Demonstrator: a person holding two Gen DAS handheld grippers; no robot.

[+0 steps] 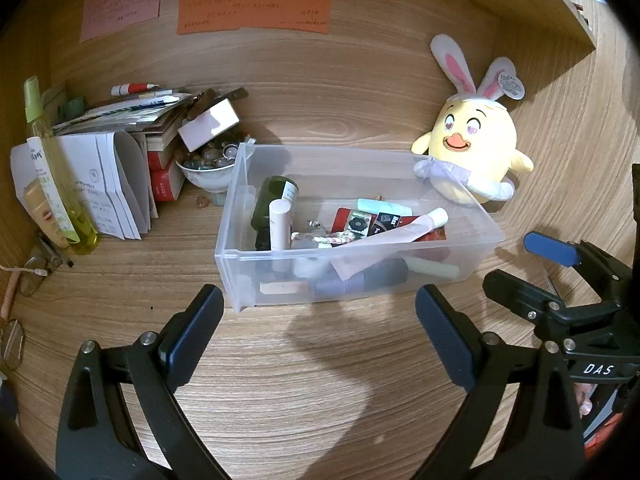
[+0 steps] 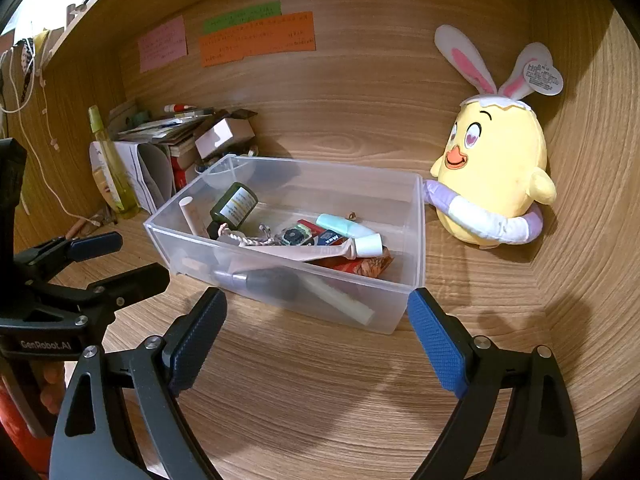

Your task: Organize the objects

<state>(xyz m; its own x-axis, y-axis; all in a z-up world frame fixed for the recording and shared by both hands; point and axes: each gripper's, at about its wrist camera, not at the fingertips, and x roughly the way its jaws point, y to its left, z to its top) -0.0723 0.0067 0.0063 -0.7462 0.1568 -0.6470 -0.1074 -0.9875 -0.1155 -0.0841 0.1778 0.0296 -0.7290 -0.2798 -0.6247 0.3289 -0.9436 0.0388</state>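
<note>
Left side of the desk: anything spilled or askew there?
Yes. The small white box sits tilted on the heaped bowl of beads, and a stray bead lies on the desk beside it. The paper pile behind looks sloppy.

We hold our left tool (image 1: 320,332) and right tool (image 2: 316,336) side by side, both tilted downward, each with its jaws spread wide and nothing between them. Fingertips (image 1: 585,400) show behind one handle.
</note>
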